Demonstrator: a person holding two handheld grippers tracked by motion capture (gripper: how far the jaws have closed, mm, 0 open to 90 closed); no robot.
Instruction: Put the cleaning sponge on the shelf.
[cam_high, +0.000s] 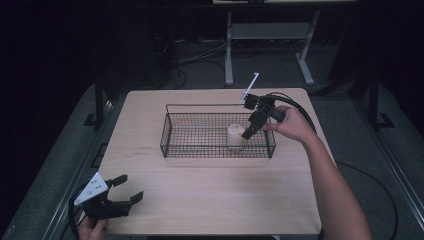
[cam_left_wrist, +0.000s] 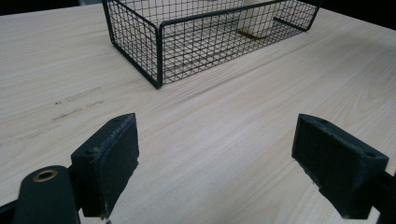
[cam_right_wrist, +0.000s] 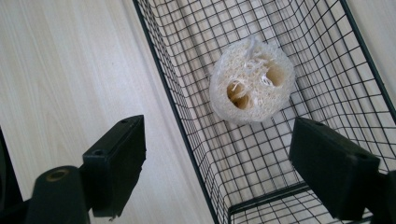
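A black wire basket (cam_high: 200, 135) sits on the pale wooden bench (cam_high: 215, 200), toward its far half, long side running across. Inside it, near its right end, a cream loofah piece (cam_high: 235, 137) stands upright on the mesh floor; in the right gripper view the loofah (cam_right_wrist: 252, 79) shows its fibrous top with 2 round holes.

The right gripper (cam_high: 248, 131), held in the person's right hand (cam_high: 292, 124), hangs over the right end of the basket, pointing down toward the loofah. In the right gripper view its fingers (cam_right_wrist: 114, 163) are spread wide, one above the bench outside the basket wall (cam_right_wrist: 187, 140), the other above the basket's inside. The loofah lies beyond and between them, untouched.

The left gripper (cam_high: 127, 189) sits low at the near left corner of the bench, held by the left hand (cam_high: 91, 229), with its grey plate (cam_high: 92, 188) on top. Its fingers (cam_left_wrist: 107, 163) are also spread wide with nothing between them, just bare bench, and they point toward the near left corner of the basket (cam_left_wrist: 159, 46), well apart from it.
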